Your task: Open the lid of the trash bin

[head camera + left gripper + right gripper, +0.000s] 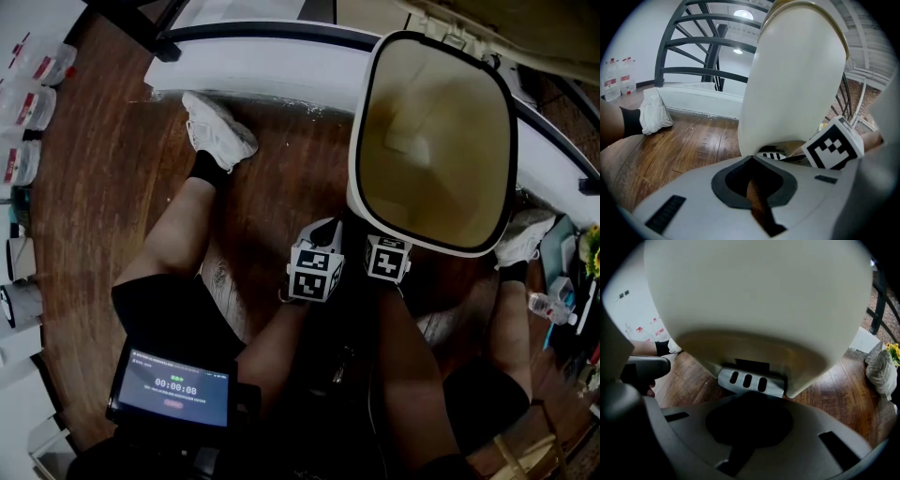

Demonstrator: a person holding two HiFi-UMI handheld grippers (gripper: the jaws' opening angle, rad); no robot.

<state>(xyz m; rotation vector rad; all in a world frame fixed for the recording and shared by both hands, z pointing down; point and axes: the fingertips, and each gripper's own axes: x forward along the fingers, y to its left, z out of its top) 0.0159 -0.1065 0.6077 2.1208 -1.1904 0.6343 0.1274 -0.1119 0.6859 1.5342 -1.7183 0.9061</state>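
in the head view, at least three red-labelled bottles (26, 103) are seen at the 10 o'clock edge of the wooden floor (103, 187), and one lit screen (173, 386) is seen at 7 o'clock. a white sneaker (217, 129) is placed at 11 o'clock and a second sneaker (525, 236) at 3 o'clock, two in all. a clear bottle (547, 307) and yellow flowers (591, 251) are seen near the second. a white curved ledge (262, 58) is seen at 12 o'clock.

one trash bin (431, 141) is stood between the person's legs, at 1 o'clock of the two grippers. its wall is cream-white, and from above a dark rim is seen round a beige hollow. whether that hollow is the bin's inside or a raised lid cannot be told. one grey pedal (749, 381) with three slots is set at its foot.

the left gripper (751, 171) is held empty with its jaws brought together, only a thin slit of floor being shown, and the bin wall fills its 12 o'clock. the right gripper (749, 404) is likewise closed and empty, with the pedal just at its tips; contact cannot be told.
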